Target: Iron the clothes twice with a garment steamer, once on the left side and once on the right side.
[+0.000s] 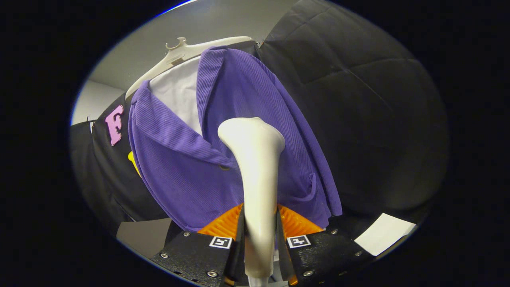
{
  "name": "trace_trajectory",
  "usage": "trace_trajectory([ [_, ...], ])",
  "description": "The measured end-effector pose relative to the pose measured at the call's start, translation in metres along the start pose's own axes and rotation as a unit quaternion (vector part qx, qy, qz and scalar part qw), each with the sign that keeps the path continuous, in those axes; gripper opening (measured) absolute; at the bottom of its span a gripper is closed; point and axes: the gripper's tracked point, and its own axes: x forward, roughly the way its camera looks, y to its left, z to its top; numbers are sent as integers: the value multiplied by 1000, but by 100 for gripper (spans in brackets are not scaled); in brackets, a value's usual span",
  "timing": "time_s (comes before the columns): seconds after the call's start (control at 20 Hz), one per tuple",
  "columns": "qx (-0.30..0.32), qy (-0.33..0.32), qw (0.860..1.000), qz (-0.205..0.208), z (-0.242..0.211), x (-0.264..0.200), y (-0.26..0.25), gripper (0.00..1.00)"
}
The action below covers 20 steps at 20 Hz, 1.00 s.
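A purple ribbed jacket (pixel 187 171) with a white lining hangs on a white hanger (pixel 187 52) against the black cloth wall. My gripper (pixel 259 223) is shut on the handle of a cream garment steamer (pixel 255 159), both fingers pressing its sides. The steamer rises straight ahead of the fingers. Its flared head sits over the jacket's front, near the middle, just right of the left lapel. Whether the head touches the cloth I cannot tell. The jacket's lower middle is hidden behind the steamer.
Quilted black cloth (pixel 358 111) stretches beyond the jacket on the right. A pale wall and ceiling (pixel 151 52) show above the hanger. A white sheet (pixel 384 233) lies low on the right, a grey surface (pixel 143 235) low on the left.
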Motion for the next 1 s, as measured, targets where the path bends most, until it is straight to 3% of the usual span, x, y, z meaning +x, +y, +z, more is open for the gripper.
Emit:
trace_trajectory([
  [0.4, 3, 67, 997, -33, -84, 9, -24, 36],
  [0.8, -8, 66, 997, -41, -112, 0, -26, 36],
  [1.0, 5, 132, 990, -40, -175, 0, -25, 36],
])
